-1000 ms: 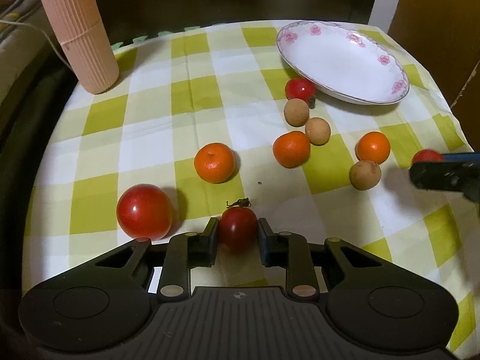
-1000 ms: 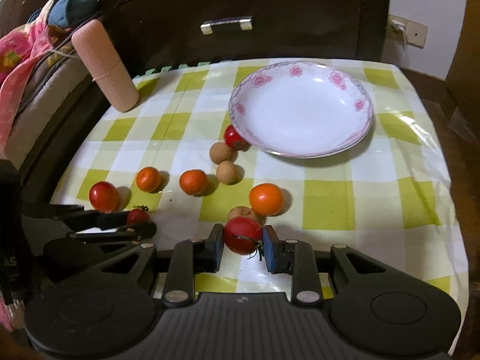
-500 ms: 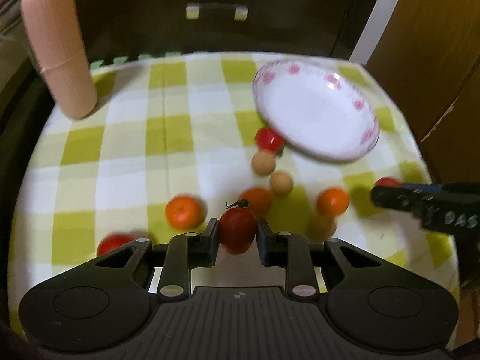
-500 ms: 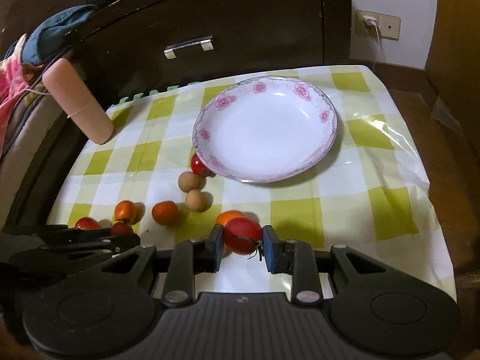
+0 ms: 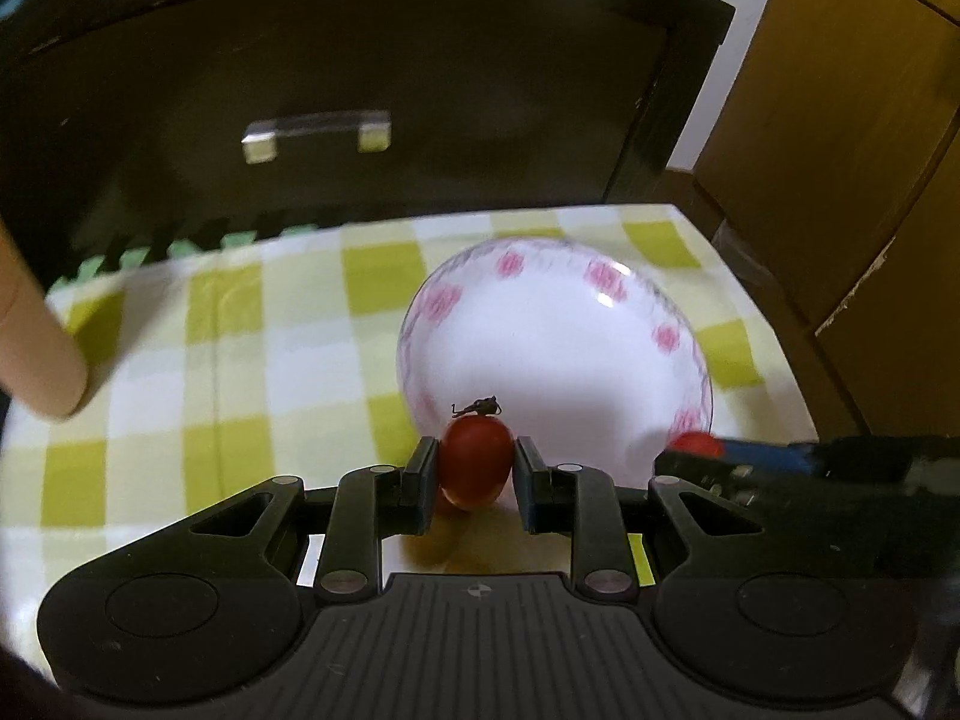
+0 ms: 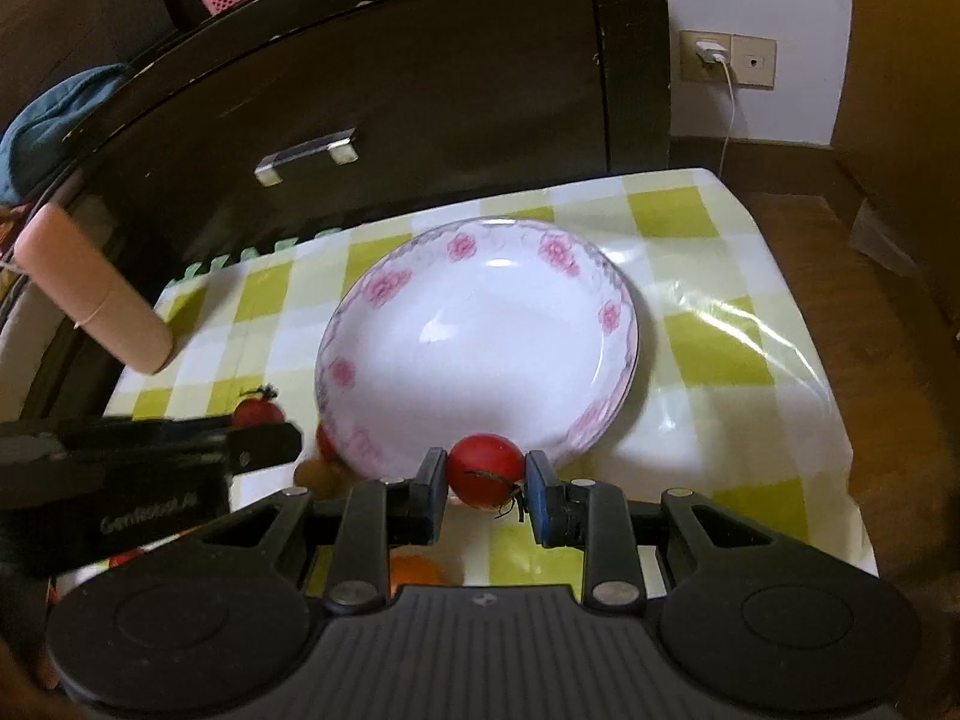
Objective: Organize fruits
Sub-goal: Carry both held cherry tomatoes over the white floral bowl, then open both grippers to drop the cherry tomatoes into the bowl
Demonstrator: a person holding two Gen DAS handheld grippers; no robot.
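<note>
**Both grippers carried a tomato at the plate's near rim**

Left gripper (image 5: 474,474) had its fingers (image 5: 420,480) pinching a small red tomato (image 5: 475,461), dried stem pointing up, held in front of the near rim of the white plate (image 5: 558,336) with pink flowers. Left view was blurred. Right gripper (image 6: 485,483) pinched a second red tomato (image 6: 483,468), stem hanging low to the right, also just before the plate's near rim. Plate sat empty on the yellow-checked worktop (image 6: 708,348). A brown fruit (image 6: 315,474) and a red one lay beside the plate's left edge; an orange fruit (image 6: 414,573) showed under the right gripper. Pink ribbed cylinder (image 6: 90,294) stood at the left.
</note>
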